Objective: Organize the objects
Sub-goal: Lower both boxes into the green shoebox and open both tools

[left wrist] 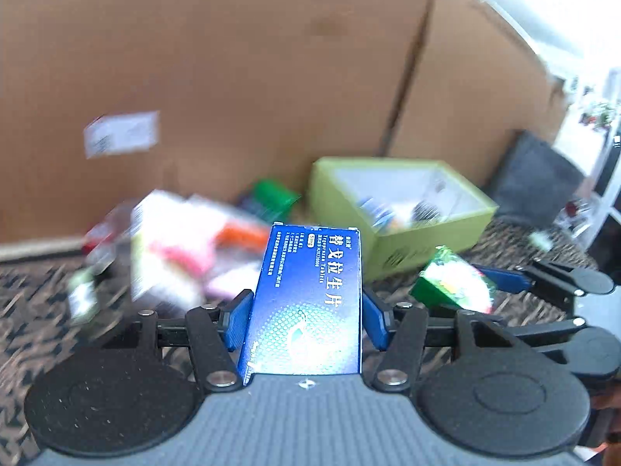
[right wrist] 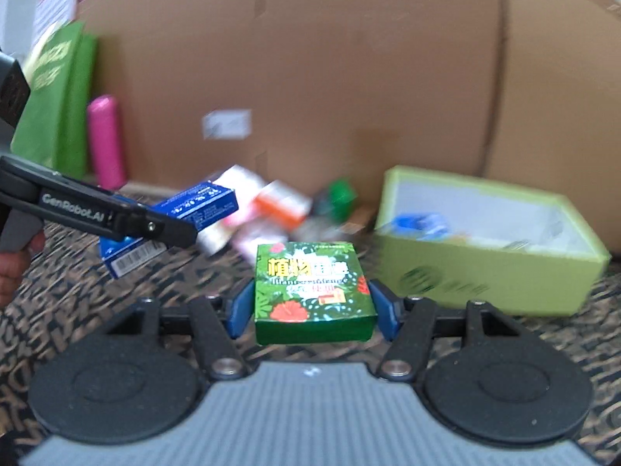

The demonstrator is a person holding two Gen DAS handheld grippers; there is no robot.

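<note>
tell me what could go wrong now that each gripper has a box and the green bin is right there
1. The blue box sticks far out past the left gripper, so it could pivot or slip during a fast move.
2. The right gripper pinches the green box only by its sides; thin card may crush or slide.
3. Both head toward one lime-green bin, which already holds items, so the grippers could collide above it.

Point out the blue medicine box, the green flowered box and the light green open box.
blue medicine box [left wrist: 306, 299]: left wrist view, middle of its printed top face.
green flowered box [right wrist: 312, 287]: right wrist view, middle of its top face.
light green open box [right wrist: 493, 283]: right wrist view, front outer wall.
</note>
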